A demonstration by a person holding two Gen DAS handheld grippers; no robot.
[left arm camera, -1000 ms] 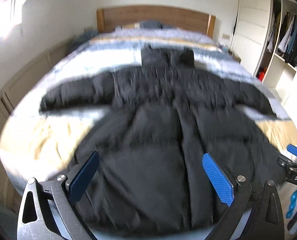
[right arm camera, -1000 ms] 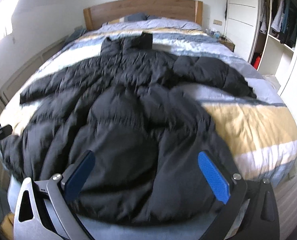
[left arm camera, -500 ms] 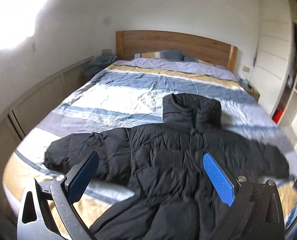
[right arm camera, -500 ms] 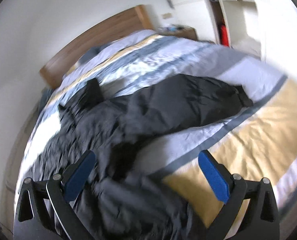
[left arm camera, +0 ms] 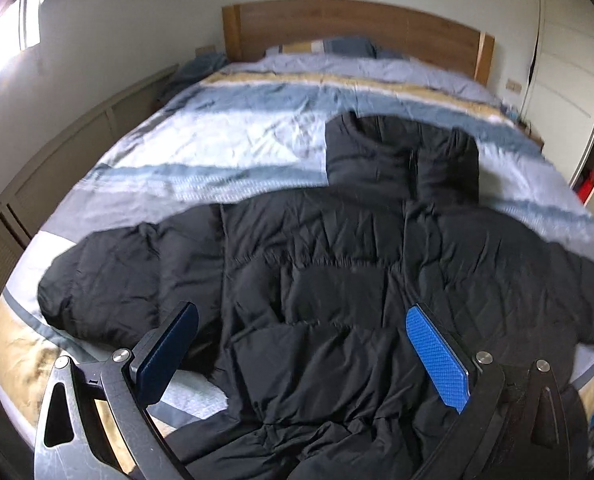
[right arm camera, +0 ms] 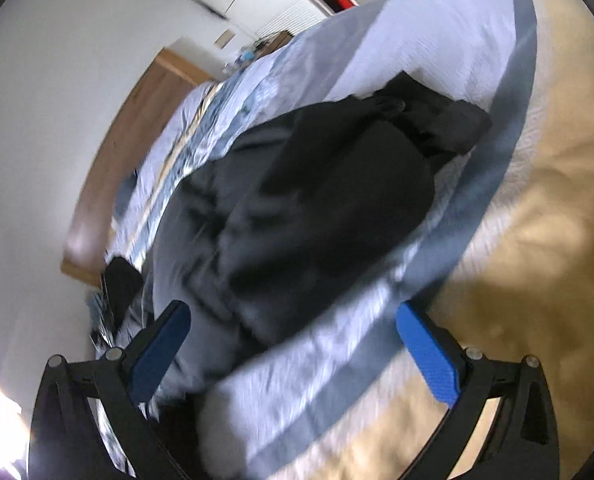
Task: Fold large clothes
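Puffer jacket (left arm camera: pixel 337 280), black, quilted in wide horizontal channels, matte crinkled shell; count one. Spread flat, front up, on bed (left arm camera: pixel 225 140), collar end toward headboard (left arm camera: pixel 353 24). Hood (left arm camera: pixel 401 160) squarish and padded, lying flat above the shoulders. Two sleeves out to the sides: one (left arm camera: pixel 121 276) plump, rounded at the end, resting on the pale stripe; other (right arm camera: pixel 437 120) seen mainly in right wrist view, ending in a crumpled cuff near a grey stripe. Centre closure running down the front as a dark seam.

Duvet cover (left arm camera: pixel 257 92): woven cloth, finely creased, broad bands of white, grey-blue, lilac and mustard. Headboard: flat wood panel, warm brown, count one. Striped pillow (left arm camera: pixel 329 46) against it; count uncertain, one clearly seen. White wardrobe doors (left arm camera: pixel 569 64) at side, smooth panels.

Left tongs (left arm camera: pixel 302 354): black metal frame, two flat blue ribbed pads, spread wide, nothing between them, held above lower front of jacket. Contact with fabric not visible.

Right tongs (right arm camera: pixel 293 354): same build, two blue pads, spread wide, empty, held over bed edge beside the sleeve. Right wrist view rolled sideways and motion-blurred; fine texture not readable there.
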